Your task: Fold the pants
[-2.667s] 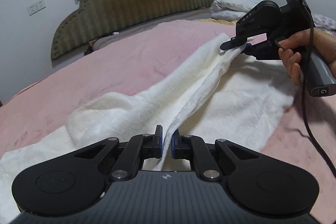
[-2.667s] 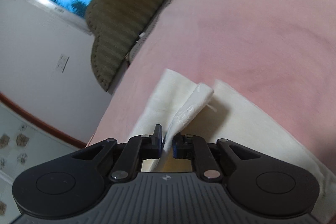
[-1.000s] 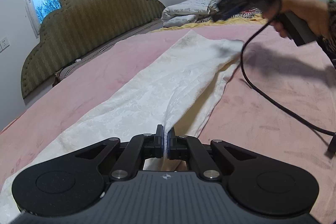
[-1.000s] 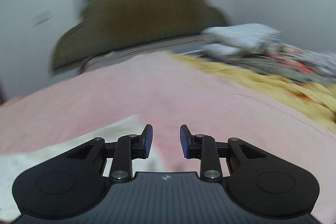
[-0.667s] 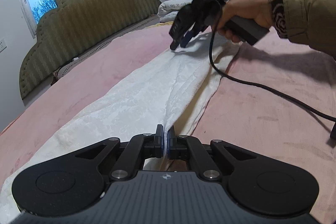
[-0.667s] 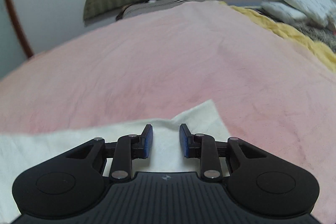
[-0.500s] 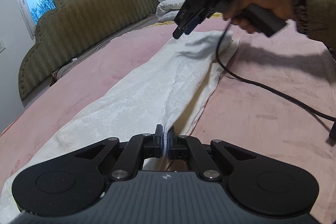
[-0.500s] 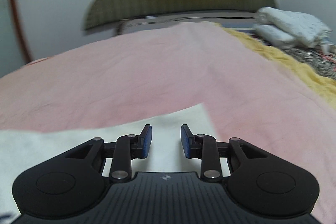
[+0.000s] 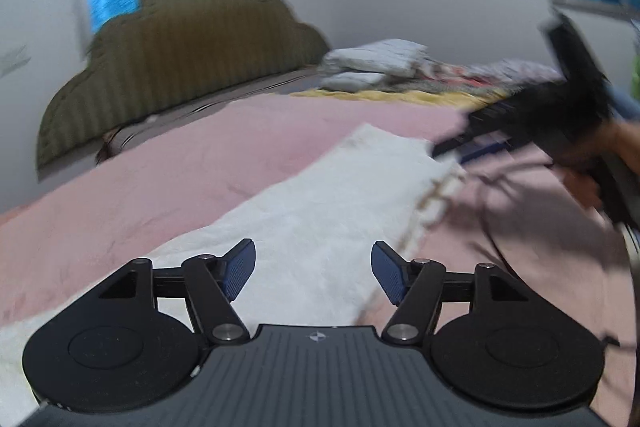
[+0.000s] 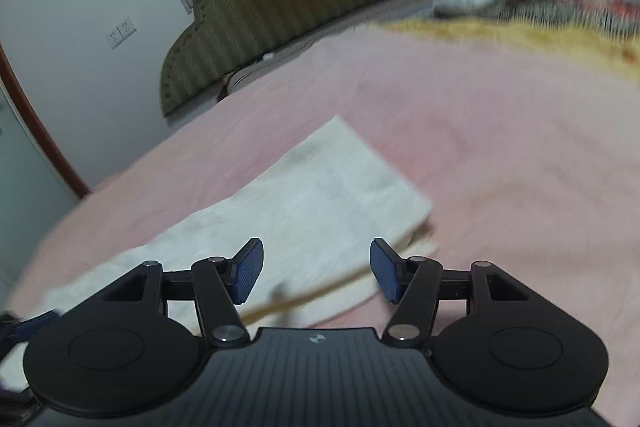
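pants [image 9: 320,211] lie as a long cream strip, one leg over the other, flat on the pink bed [image 9: 168,163] | left claw [image 9: 313,269] spread wide, gripping nothing, above the near part | right claw [image 10: 316,269] likewise apart over the far end, seemingly (blurred) lining up the crosswise fold

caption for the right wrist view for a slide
Right gripper, jaws open, above white pants lying long and flat on a pink bed.
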The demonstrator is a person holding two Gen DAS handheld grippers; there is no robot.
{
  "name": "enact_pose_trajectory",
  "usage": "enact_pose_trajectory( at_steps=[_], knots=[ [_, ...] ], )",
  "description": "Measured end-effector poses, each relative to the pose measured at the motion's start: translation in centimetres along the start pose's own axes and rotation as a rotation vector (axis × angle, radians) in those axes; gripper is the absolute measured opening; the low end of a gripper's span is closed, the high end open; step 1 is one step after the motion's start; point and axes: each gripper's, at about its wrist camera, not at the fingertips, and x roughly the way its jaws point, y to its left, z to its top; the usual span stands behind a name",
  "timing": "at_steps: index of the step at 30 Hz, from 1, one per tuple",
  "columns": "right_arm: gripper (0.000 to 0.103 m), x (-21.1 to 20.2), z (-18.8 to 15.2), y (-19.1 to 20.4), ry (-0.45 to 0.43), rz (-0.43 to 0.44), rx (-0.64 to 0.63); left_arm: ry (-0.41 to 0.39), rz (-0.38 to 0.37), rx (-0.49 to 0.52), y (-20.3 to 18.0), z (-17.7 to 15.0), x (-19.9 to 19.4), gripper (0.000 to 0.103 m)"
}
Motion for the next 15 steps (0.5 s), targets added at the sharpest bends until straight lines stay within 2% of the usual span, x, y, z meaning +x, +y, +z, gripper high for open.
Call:
enact_pose_trajectory(
  at_steps=[4,5,7,9,11,15],
  knots=[
    [0.060,1.0,-1.6,-1.1,0.139,0.177,0.161,0.110,0.184,-0.103,2.2,0.1,3.4,0.068],
    [0.060,1.4,-2.0,-1.1,0.162,0.205,0.182,0.143,0.197,-0.116,2.7,-0.1,4.0,0.066],
    [0.059,2.1,-2.8,-0.9,0.188,0.243,0.200,0.189,0.169,-0.123,3.0,-0.7,4.6,0.066],
    [0.059,2.6,-2.6,-0.8,0.176,0.248,0.204,0.194,0.154,-0.101,2.5,-1.5,4.6,0.066],
    [0.058,3.1,-2.2,-0.9,0.146,0.249,0.216,0.163,0.176,-0.052,1.6,-1.9,4.4,0.066],
    [0.058,4.8,-1.2,-1.9,0.040,0.211,0.257,0.151,0.185,-0.030,1.1,-2.3,4.2,0.069]
  ],
)
